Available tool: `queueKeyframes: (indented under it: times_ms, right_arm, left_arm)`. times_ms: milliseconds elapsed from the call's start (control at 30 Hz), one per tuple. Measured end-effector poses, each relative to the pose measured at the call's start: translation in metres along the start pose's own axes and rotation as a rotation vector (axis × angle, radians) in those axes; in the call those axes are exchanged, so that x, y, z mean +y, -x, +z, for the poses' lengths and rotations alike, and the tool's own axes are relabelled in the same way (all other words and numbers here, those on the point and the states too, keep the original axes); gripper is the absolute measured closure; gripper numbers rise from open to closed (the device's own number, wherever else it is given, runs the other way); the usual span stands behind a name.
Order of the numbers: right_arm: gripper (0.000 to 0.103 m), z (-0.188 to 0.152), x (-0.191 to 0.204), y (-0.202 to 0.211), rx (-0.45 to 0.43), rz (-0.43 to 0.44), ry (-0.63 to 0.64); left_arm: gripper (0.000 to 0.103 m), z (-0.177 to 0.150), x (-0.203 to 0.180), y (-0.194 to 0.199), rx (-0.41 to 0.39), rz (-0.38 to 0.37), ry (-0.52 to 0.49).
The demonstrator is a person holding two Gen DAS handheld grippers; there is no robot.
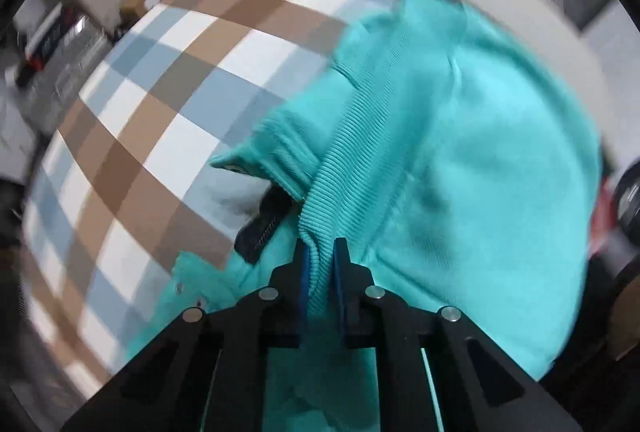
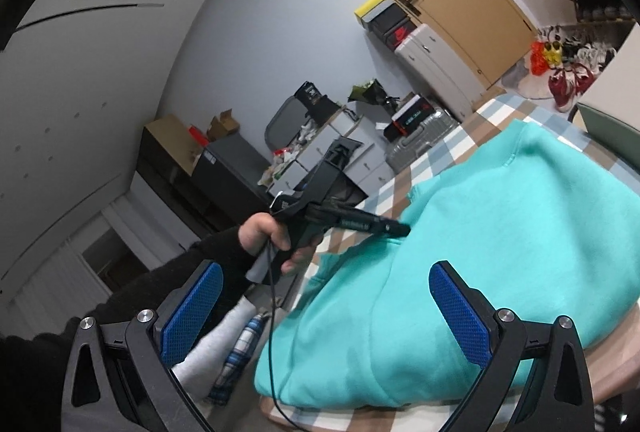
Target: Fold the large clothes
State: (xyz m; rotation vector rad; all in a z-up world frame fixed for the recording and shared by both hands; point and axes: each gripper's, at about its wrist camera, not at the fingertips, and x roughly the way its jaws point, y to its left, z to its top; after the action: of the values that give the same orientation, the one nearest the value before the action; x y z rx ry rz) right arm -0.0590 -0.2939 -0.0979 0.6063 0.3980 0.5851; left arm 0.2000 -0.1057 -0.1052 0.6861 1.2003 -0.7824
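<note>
A turquoise sweatshirt [image 1: 460, 152] lies bunched on a table covered by a checked cloth [image 1: 180, 92] in brown, blue and white. My left gripper [image 1: 320, 244] points steeply down and is shut on a fold of the ribbed band [image 1: 360, 136] of the sweatshirt. The right wrist view shows the same sweatshirt [image 2: 500, 224] with the left gripper [image 2: 402, 230] at its left edge, held by a hand [image 2: 272, 240] in a black sleeve. My right gripper [image 2: 326, 268] hovers open over the near end of the sweatshirt, nothing between its blue pads [image 2: 460, 312].
A dark piece with a zip-like edge [image 1: 264, 220] peeks from under the sweatshirt. Beyond the table stand a silver suitcase [image 2: 420, 140], white drawers [image 2: 436, 60], boxes and shoes [image 2: 568, 80]. A green chair back [image 2: 608, 128] is at the right. The person's grey trouser leg [image 2: 216, 344] is beside the table edge.
</note>
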Motion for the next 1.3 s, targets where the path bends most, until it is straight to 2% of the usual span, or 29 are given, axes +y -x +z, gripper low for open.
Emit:
queueKeyframes:
  times_ms: [67, 133, 233, 300, 367, 433, 533, 600, 633, 700, 800, 933, 1000, 1067, 1200, 1300]
  right_arm:
    - [0.000, -0.001, 0.003, -0.001, 0.001, 0.002, 0.017]
    - [0.000, -0.002, 0.007, -0.002, 0.002, -0.004, 0.032]
    - [0.000, -0.004, 0.011, -0.001, 0.003, -0.012, 0.048]
    - [0.000, -0.005, 0.011, -0.001, 0.000, -0.022, 0.056]
    - [0.000, -0.005, 0.010, 0.000, -0.004, -0.031, 0.056]
    - [0.000, -0.005, 0.009, 0.000, -0.005, -0.042, 0.051]
    - [0.000, -0.005, 0.006, 0.001, -0.004, -0.051, 0.034]
    - [0.000, -0.006, 0.005, 0.001, 0.002, -0.066, 0.033]
    - [0.000, -0.006, 0.005, 0.001, 0.005, -0.070, 0.033]
    - [0.000, -0.007, 0.005, 0.001, 0.011, -0.074, 0.029]
    - [0.000, -0.008, 0.006, 0.000, 0.019, -0.070, 0.022]
    - [0.000, -0.010, 0.011, -0.003, 0.029, -0.064, 0.036]
    - [0.000, -0.011, 0.014, -0.003, 0.030, -0.062, 0.048]
    - [0.000, -0.011, 0.015, -0.004, 0.028, -0.064, 0.057]
    - [0.000, -0.012, 0.015, -0.007, 0.040, -0.068, 0.054]
    - [0.000, -0.011, 0.013, -0.010, 0.053, -0.070, 0.049]
  left_arm:
    - [0.098, 0.000, -0.008, 0.007, -0.033, 0.100, -0.008]
    - [0.099, 0.006, -0.006, 0.017, -0.060, 0.140, 0.049]
    - [0.099, 0.014, 0.007, 0.032, -0.086, 0.166, 0.141]
    - [0.099, 0.018, 0.012, 0.033, -0.074, 0.200, 0.155]
    - [0.099, 0.022, 0.018, 0.031, -0.096, 0.216, 0.174]
    - [0.099, 0.023, 0.027, 0.022, -0.106, 0.199, 0.226]
    - [0.089, 0.020, 0.036, 0.002, -0.079, 0.149, 0.292]
    - [0.065, 0.014, 0.040, -0.006, -0.042, 0.149, 0.310]
    - [0.061, 0.010, 0.041, -0.003, -0.049, 0.154, 0.304]
    - [0.041, 0.000, 0.047, 0.013, -0.078, 0.159, 0.307]
    - [0.029, -0.022, 0.059, 0.037, -0.103, 0.157, 0.297]
    - [0.028, -0.058, 0.077, 0.038, -0.056, 0.197, 0.278]
    - [0.028, -0.072, 0.085, 0.030, -0.044, 0.182, 0.287]
    - [0.028, -0.084, 0.091, 0.020, -0.047, 0.143, 0.302]
    - [0.028, -0.088, 0.095, 0.020, -0.137, 0.064, 0.302]
    - [0.028, -0.082, 0.091, 0.019, -0.173, -0.044, 0.267]
